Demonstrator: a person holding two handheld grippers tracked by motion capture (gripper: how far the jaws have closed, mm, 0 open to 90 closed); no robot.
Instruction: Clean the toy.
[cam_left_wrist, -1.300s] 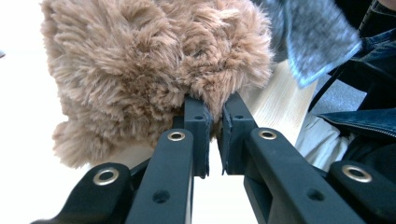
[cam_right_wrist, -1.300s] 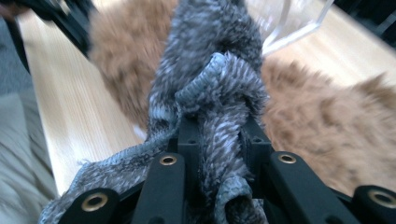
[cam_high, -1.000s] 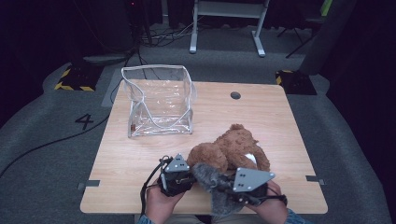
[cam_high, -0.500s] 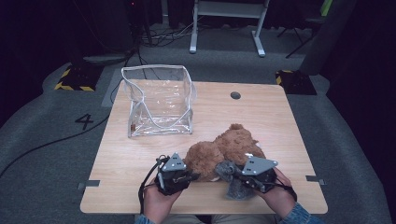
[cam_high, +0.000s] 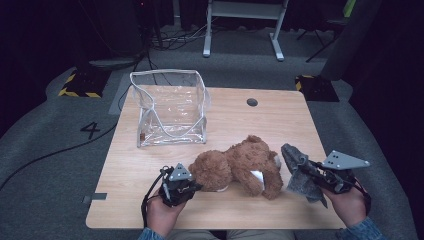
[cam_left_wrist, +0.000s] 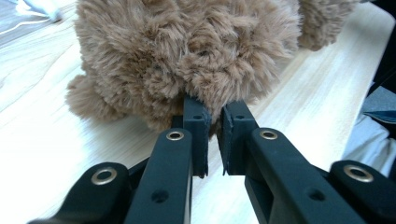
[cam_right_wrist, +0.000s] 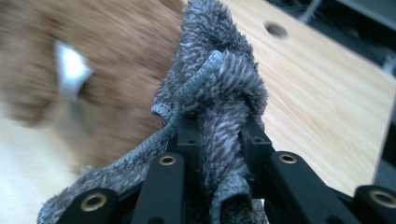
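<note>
Jaws of your right gripper (cam_high: 312, 173) pinch grey fuzzy cloth (cam_high: 300, 172), lower right of high view, just beside brown plush teddy bear (cam_high: 240, 167) lying on wooden table (cam_high: 280, 120). Jaws of your left gripper (cam_high: 192, 186) nip bear's fur at lower centre. Clear plastic bag (cam_high: 170, 107) stands upper left, apart.

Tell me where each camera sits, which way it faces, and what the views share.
High view: above the near table edge, facing forward and down; shows both hands, the left gripper and right gripper.
Left gripper view: rides the left gripper, looking along its fingers pinching teddy fur.
Right gripper view: rides the right gripper, fingers clamping the grey cloth.
All share the teddy and table.
</note>
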